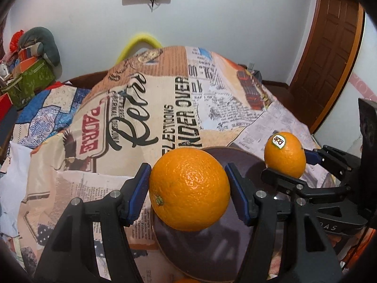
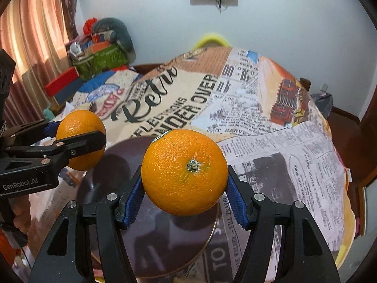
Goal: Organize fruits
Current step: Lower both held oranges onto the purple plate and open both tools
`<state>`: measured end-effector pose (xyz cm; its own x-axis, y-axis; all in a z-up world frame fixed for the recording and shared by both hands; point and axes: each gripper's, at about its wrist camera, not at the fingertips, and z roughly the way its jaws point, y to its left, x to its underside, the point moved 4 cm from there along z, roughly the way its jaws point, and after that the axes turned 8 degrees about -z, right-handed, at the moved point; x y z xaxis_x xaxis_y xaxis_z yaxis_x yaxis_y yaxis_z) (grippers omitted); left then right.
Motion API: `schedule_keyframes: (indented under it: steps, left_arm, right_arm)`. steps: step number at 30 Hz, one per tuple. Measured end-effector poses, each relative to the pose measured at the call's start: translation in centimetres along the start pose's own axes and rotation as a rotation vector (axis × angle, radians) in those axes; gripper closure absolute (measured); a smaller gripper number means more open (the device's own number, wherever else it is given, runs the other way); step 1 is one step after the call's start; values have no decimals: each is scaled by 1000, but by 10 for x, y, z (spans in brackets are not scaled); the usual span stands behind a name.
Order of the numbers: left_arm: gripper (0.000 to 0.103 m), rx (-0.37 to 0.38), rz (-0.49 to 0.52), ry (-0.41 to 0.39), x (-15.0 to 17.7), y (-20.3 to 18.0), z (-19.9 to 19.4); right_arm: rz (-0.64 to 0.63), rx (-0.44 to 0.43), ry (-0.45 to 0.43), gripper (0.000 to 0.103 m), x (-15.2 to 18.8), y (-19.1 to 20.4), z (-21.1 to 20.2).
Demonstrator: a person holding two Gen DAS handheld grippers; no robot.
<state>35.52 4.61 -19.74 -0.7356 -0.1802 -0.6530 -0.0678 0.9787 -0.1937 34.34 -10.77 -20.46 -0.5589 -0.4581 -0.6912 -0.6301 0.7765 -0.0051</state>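
Pinching one glossy, dimpled orange [image 1: 189, 192] [image 2: 184, 172] apiece, left claw [image 1: 188, 188] and right claw [image 2: 185, 189] hover over a dark plate [image 2: 165, 247].

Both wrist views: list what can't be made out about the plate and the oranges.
- Plate: its near part is hidden in both views by the grippers and the held oranges; whether other fruit lies there cannot be told.
- An orange sliver at the bottom edge of the left wrist view is cut off; unidentifiable.
- Sticker on the right gripper's orange: only its edge shows in the right wrist view.
- Left gripper's orange: underside hidden.
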Motion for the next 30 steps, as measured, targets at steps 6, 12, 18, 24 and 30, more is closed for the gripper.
schedule_keyframes:
  steps: [6, 12, 18, 24, 30]
  left_arm:
    - [40, -3, 6, 71, 5, 3, 26]
    - [39, -6, 8, 114, 9, 4, 41]
    - [39, -14, 31, 115, 9, 2, 43]
    - [39, -3, 9, 140, 9, 5, 42]
    - [38, 8, -12, 99, 5, 6, 23]
  right_arm:
    - [2, -63, 78, 42, 1, -1, 16]
    - [-25, -89, 131, 42, 3, 3, 26]
    - [-29, -100, 177, 41, 5, 5, 35]
    - [-37, -102, 182, 35, 6, 8, 36]
    - [-39, -93, 147, 32, 3, 9, 24]
